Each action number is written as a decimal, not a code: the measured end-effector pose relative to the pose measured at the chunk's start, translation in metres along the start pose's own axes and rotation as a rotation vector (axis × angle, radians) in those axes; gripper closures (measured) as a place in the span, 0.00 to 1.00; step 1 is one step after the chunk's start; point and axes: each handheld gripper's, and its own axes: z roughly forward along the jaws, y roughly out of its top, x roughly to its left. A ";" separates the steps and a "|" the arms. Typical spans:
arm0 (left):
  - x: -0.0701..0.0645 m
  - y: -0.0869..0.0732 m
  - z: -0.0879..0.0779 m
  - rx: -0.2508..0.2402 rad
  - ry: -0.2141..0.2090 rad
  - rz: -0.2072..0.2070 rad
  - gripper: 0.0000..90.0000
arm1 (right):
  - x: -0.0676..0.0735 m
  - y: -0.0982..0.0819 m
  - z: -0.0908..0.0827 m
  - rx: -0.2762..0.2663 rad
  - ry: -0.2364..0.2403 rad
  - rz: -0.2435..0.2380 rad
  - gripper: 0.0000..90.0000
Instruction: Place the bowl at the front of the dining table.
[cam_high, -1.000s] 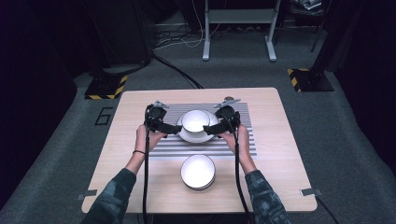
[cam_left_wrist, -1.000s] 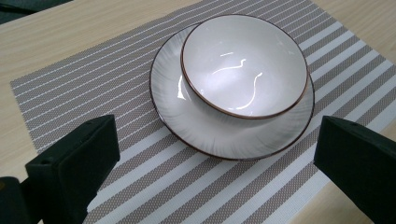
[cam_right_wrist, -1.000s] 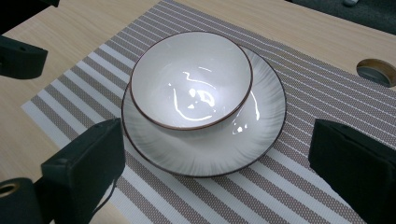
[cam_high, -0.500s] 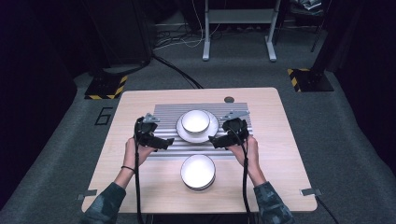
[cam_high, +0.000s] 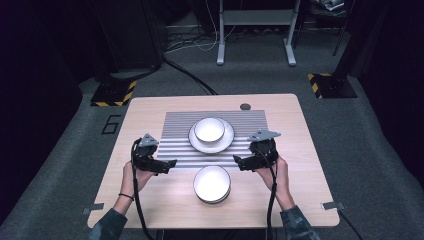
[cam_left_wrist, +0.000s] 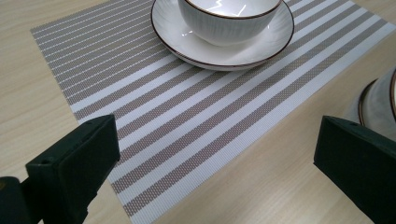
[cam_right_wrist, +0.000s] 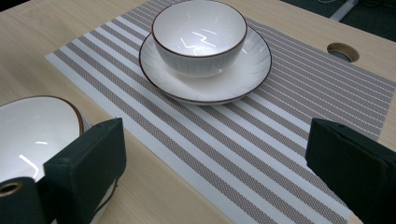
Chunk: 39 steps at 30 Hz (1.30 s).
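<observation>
A white bowl (cam_high: 209, 129) (cam_left_wrist: 229, 18) (cam_right_wrist: 199, 35) sits on a white plate (cam_high: 227, 142) (cam_left_wrist: 196, 46) (cam_right_wrist: 243, 74) in the middle of a grey striped placemat (cam_high: 175, 135) (cam_left_wrist: 187, 121) (cam_right_wrist: 280, 121). A second white bowl (cam_high: 212, 183) (cam_right_wrist: 32, 135) (cam_left_wrist: 376, 100) rests on the bare wood nearer me. My left gripper (cam_high: 170, 164) (cam_left_wrist: 210, 163) is open at the mat's near left corner, empty. My right gripper (cam_high: 238, 161) (cam_right_wrist: 212, 163) is open at the mat's near right edge, empty. Both jaws point inward toward the near bowl.
The wooden table (cam_high: 150, 200) has a round cable hole (cam_high: 245, 106) (cam_right_wrist: 342, 51) behind the mat. A metal stand (cam_high: 252, 30) and cables lie on the dark floor beyond the table. Yellow-black floor plates (cam_high: 112, 92) sit at the far corners.
Both grippers have drawn back from the far bowl on the plate toward me and apart, and are now beside the near bowl. The far bowl stays on its plate.
</observation>
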 end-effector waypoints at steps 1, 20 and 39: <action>0.000 -0.003 -0.001 0.000 0.001 -0.002 0.00 | -0.001 -0.002 -0.002 -0.003 -0.003 0.002 0.05; 0.009 -0.058 -0.019 0.010 0.047 -0.067 0.00 | -0.019 -0.064 -0.032 0.008 -0.085 0.070 0.05; 0.031 -0.111 -0.029 0.031 0.110 -0.165 0.00 | -0.049 -0.127 -0.040 0.059 -0.176 0.191 0.05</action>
